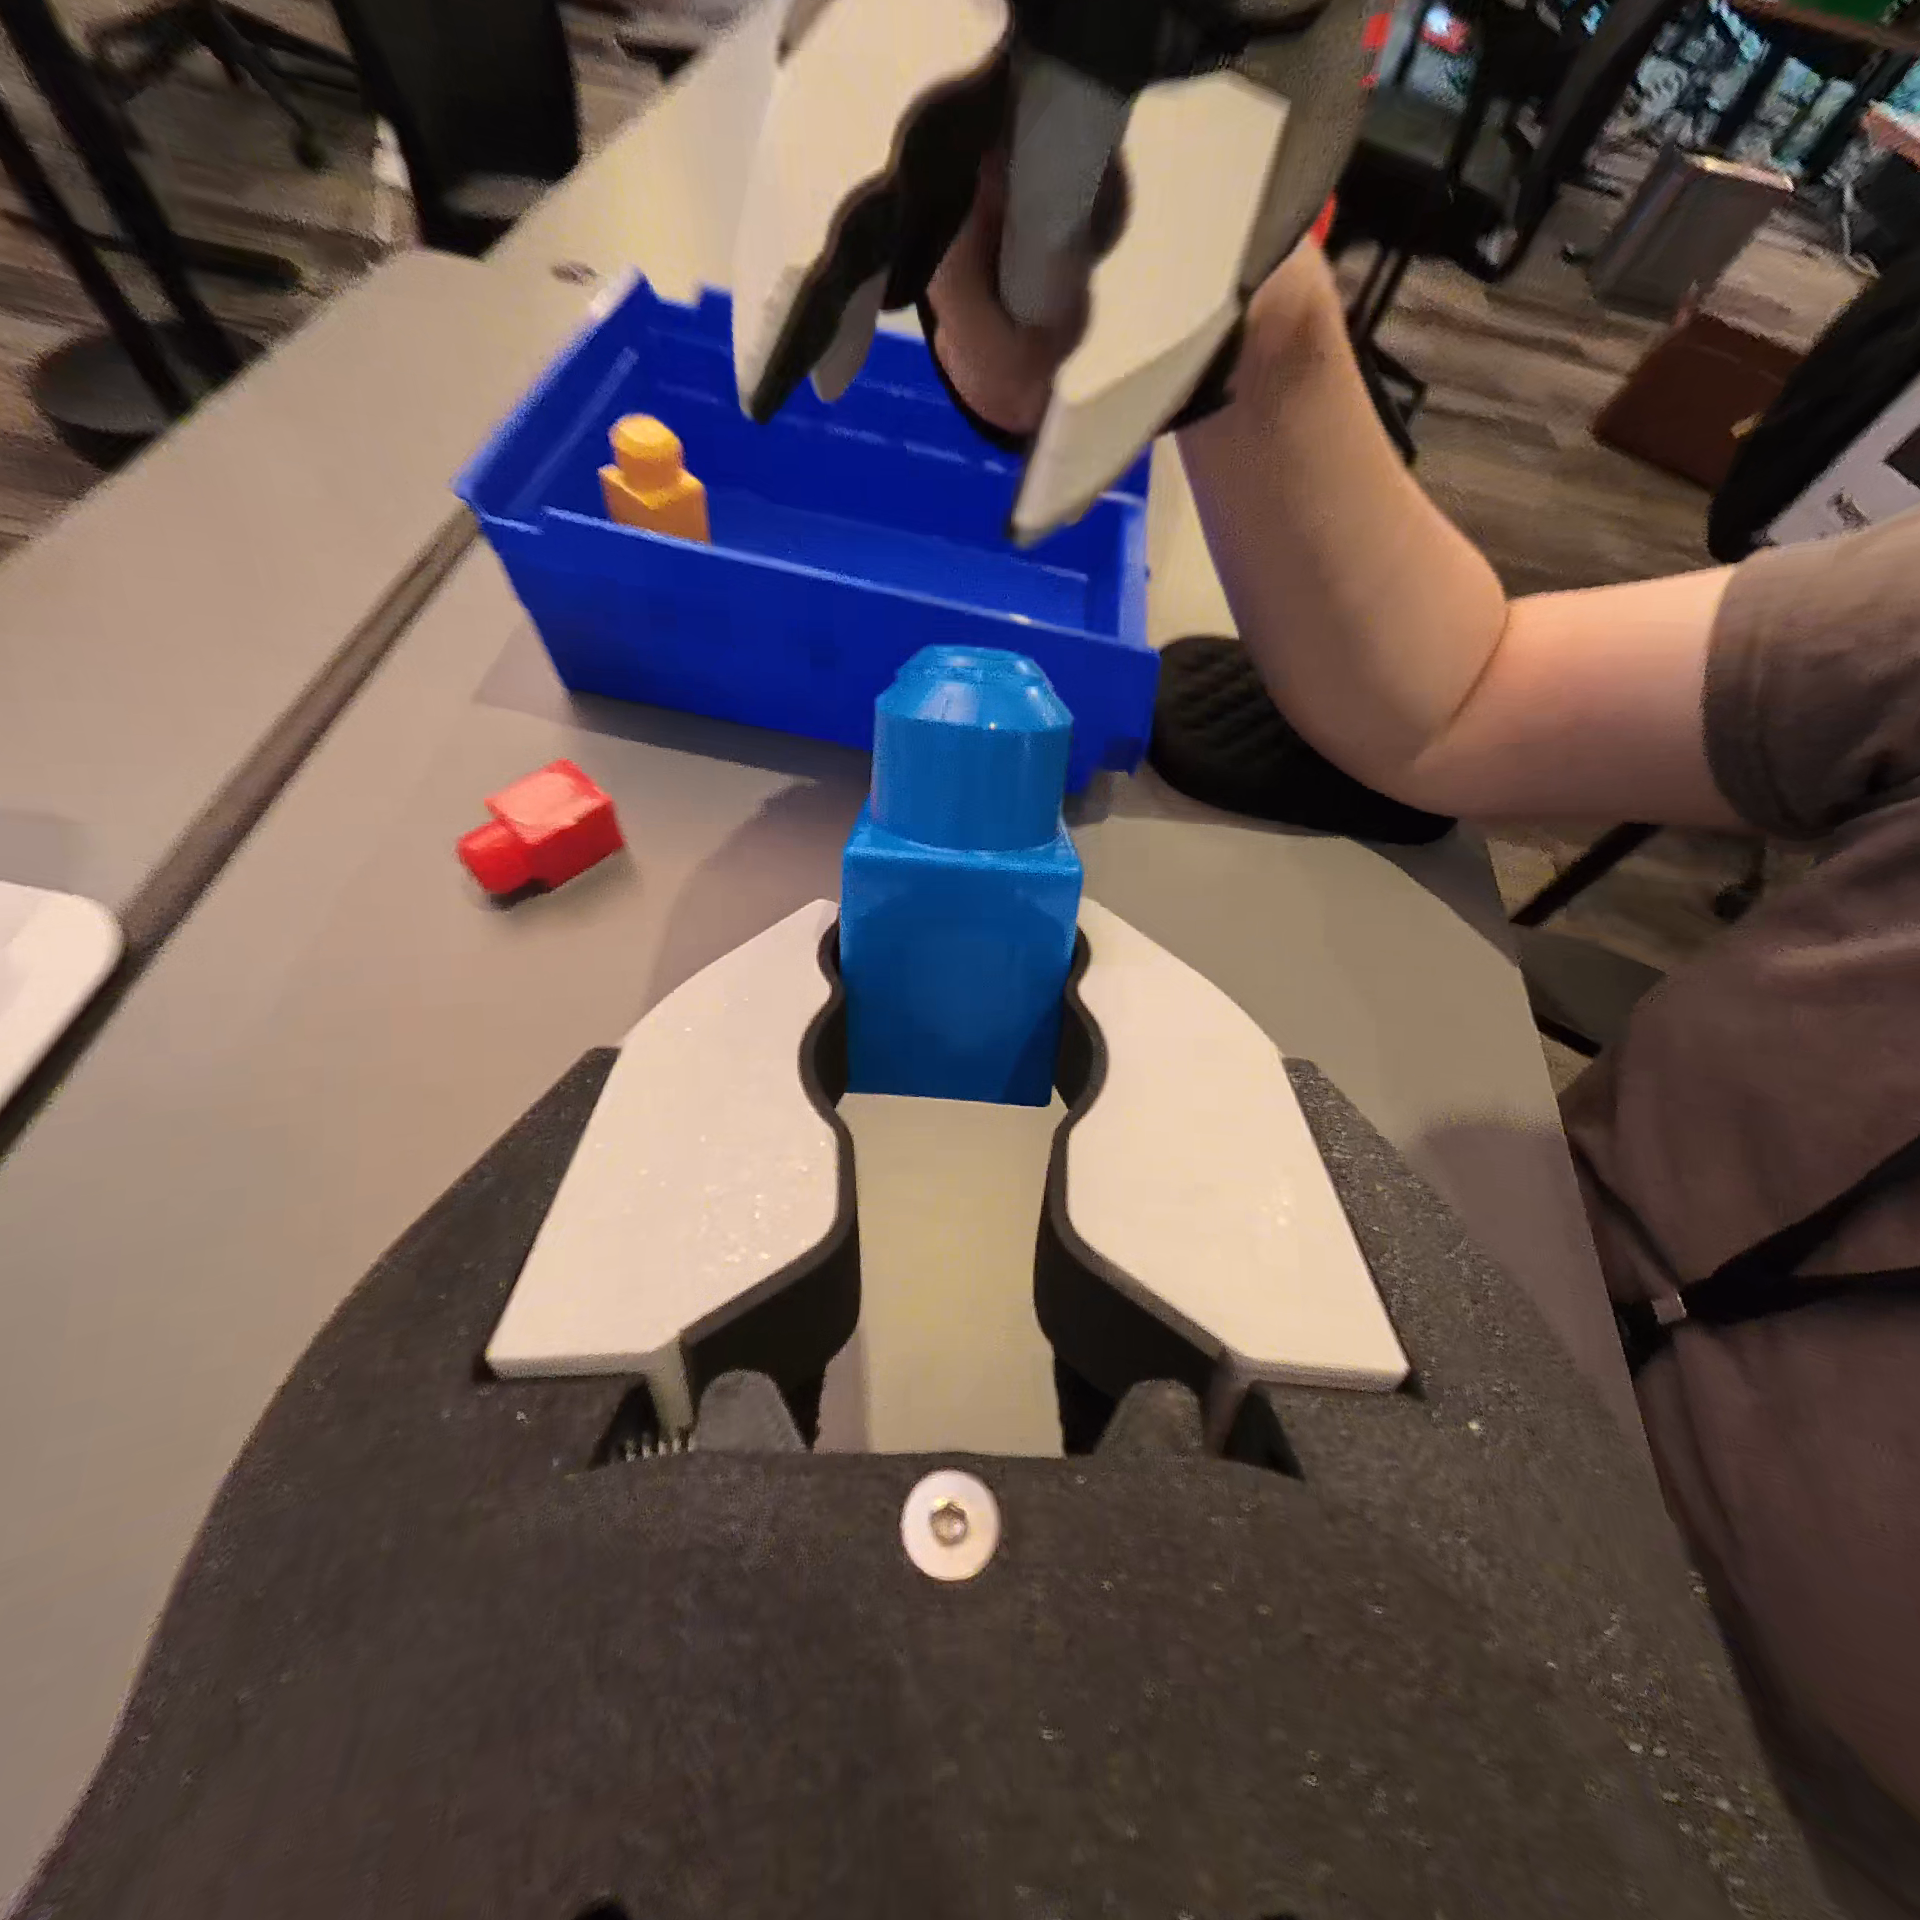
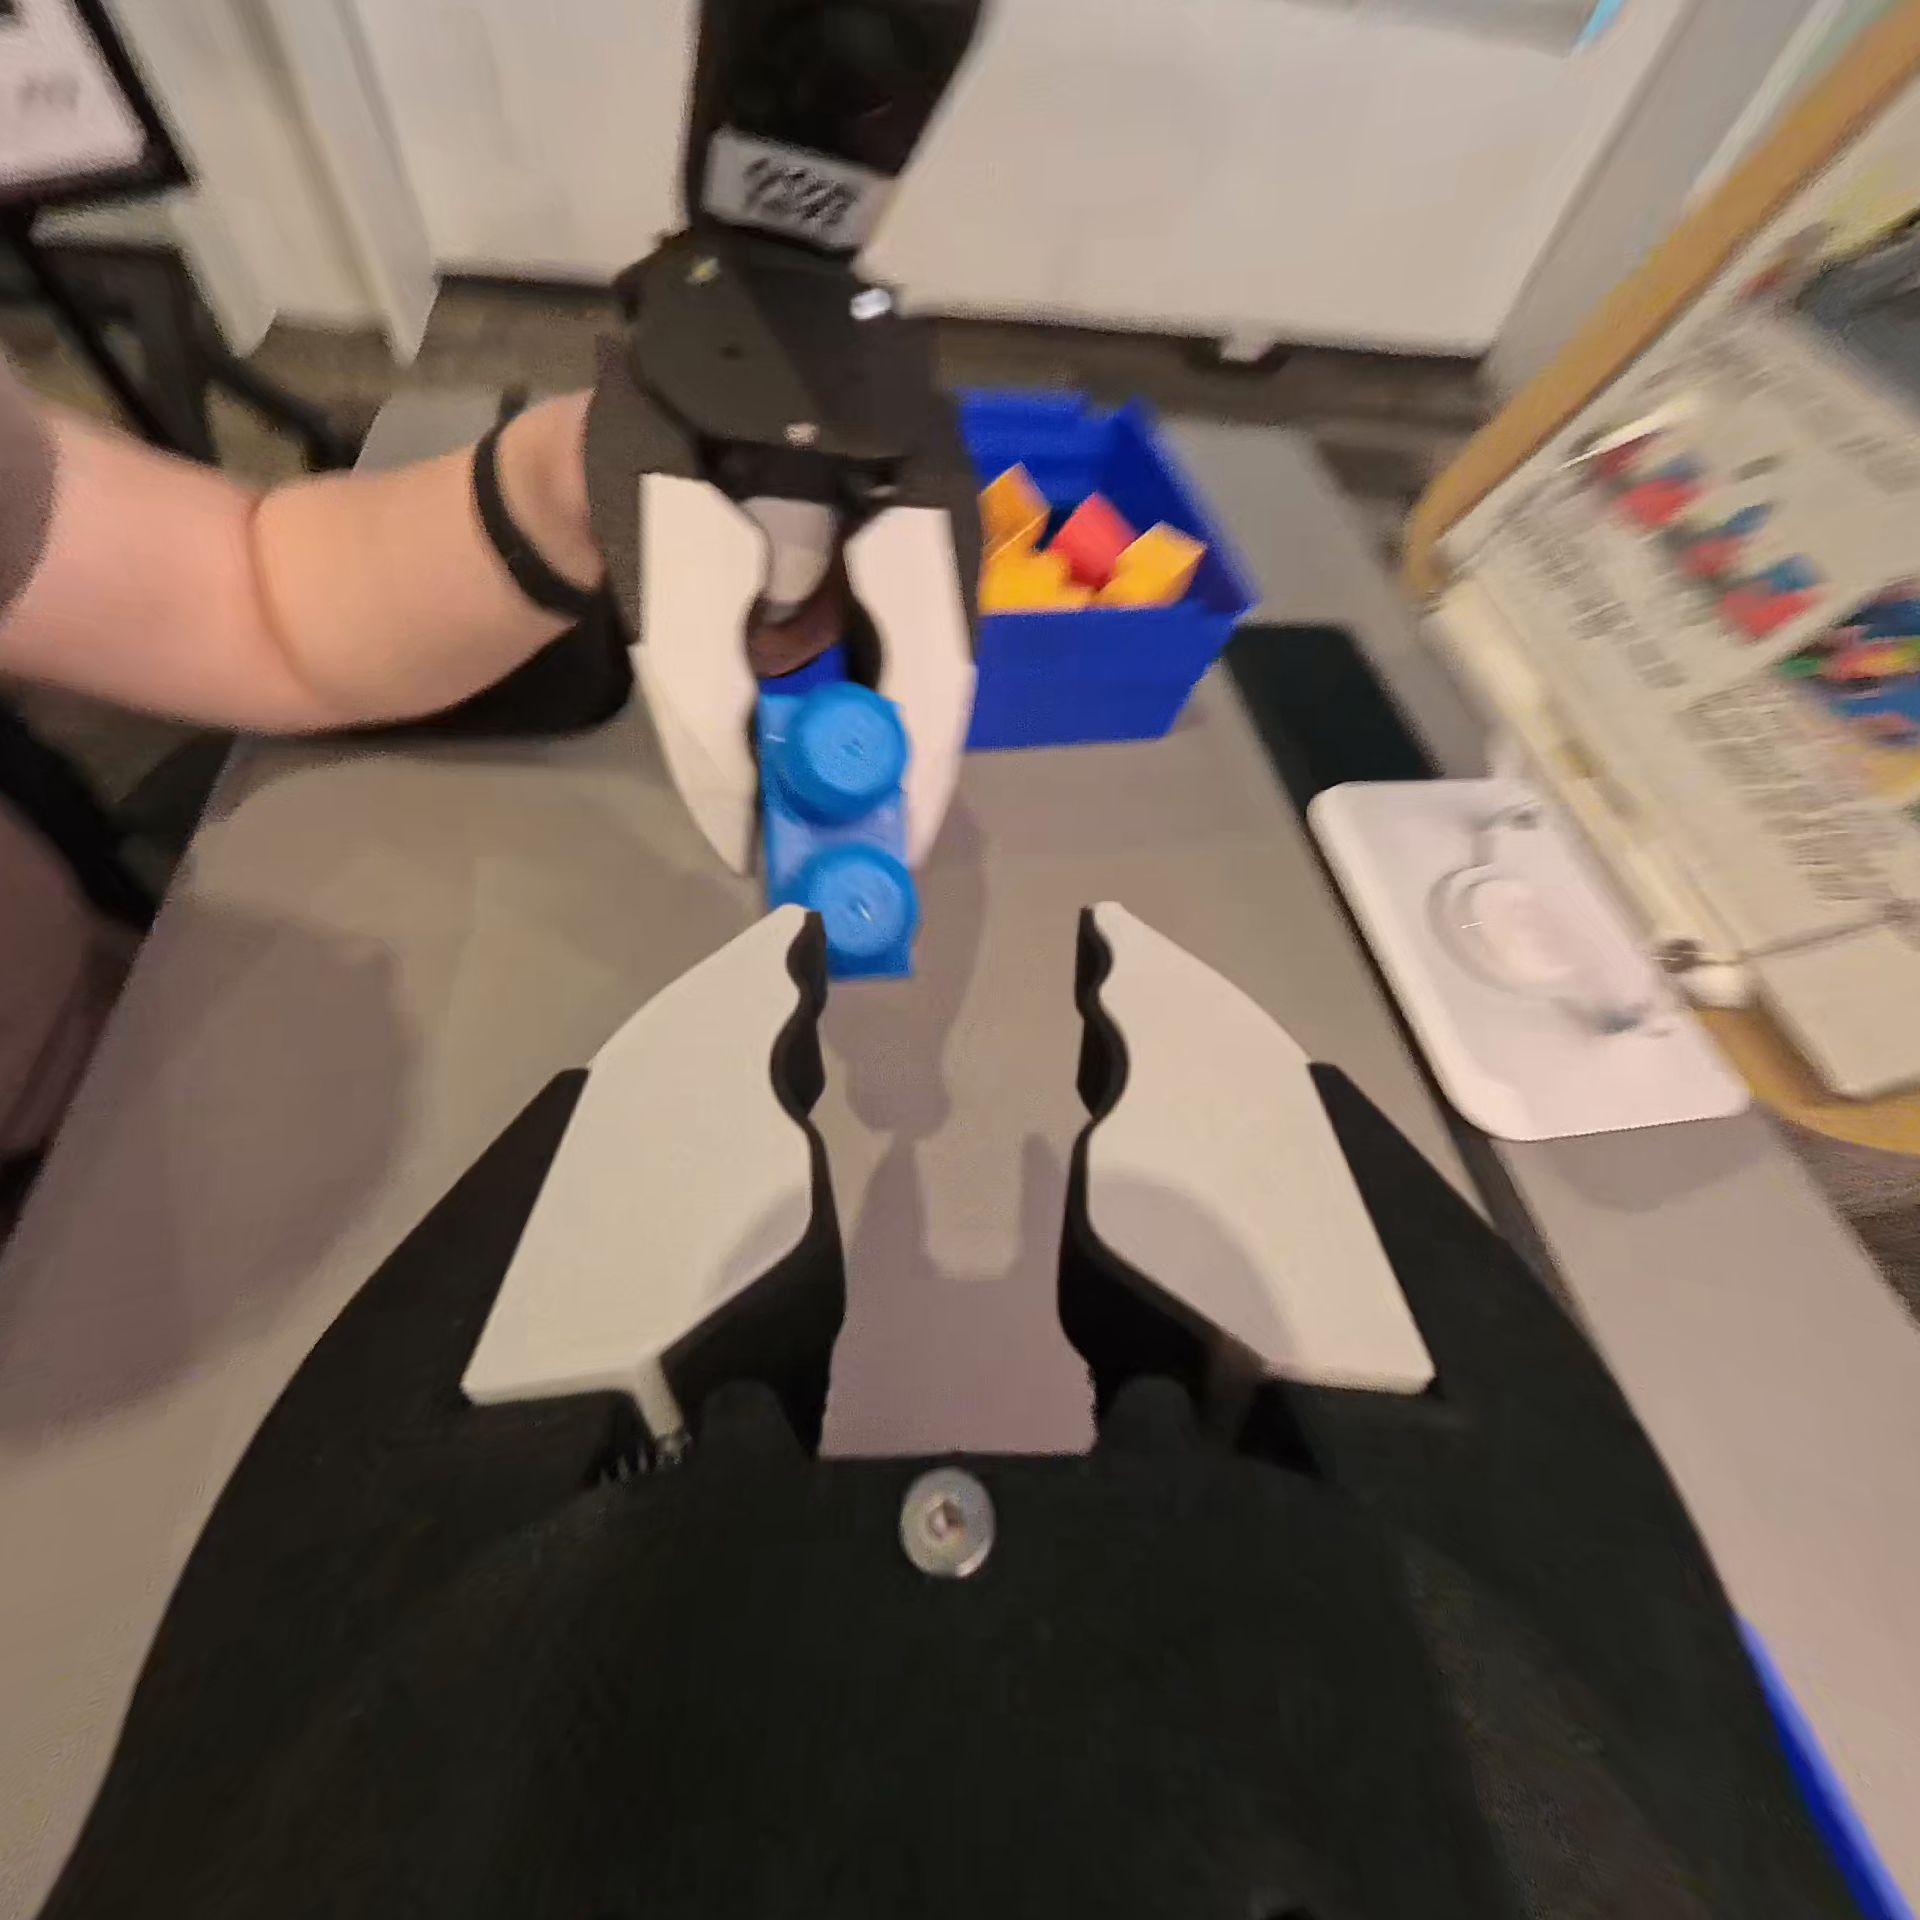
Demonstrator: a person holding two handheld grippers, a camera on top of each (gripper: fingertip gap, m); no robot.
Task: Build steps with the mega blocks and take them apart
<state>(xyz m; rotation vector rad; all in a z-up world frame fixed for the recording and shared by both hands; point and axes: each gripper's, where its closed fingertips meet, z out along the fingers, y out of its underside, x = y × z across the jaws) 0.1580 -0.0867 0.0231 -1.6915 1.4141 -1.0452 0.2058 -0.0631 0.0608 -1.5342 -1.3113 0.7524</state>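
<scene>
In the left wrist view, the left gripper (image 1: 956,940) is clamped on a blue block (image 1: 956,935), its two white fingers pressing the square body from both sides. The block is light blue plastic with round studs; one stud points away from the camera and is held above the grey bench (image 1: 312,987). A small red block (image 1: 540,840) lies on its side on the bench, left of the held block and well in from the edges. Behind it a blue bin (image 1: 831,613) stands on the bench, and an orange block (image 1: 655,483) stands upright inside it at the left end. The right gripper (image 1: 894,457) hangs above the bin with fingers apart and nothing between them. Behind the bench there are a dark carpet floor, chair legs and a brown box. In the right wrist view, the right gripper (image 2: 945,935) has its fingers apart and empty over the grey bench (image 2: 416,987). In front of it the left gripper (image 2: 831,842) holds the blue block (image 2: 842,831), which here shows two round studs in a row facing the camera. A second blue bin (image 2: 1081,665) stands toward the far edge of the bench and holds orange and red blocks (image 2: 1091,551). A white tray (image 2: 1507,956) lies at the right edge. Beside it is a printed sheet (image 2: 1714,520) with coloured pictures; the writing is too blurred to read.
</scene>
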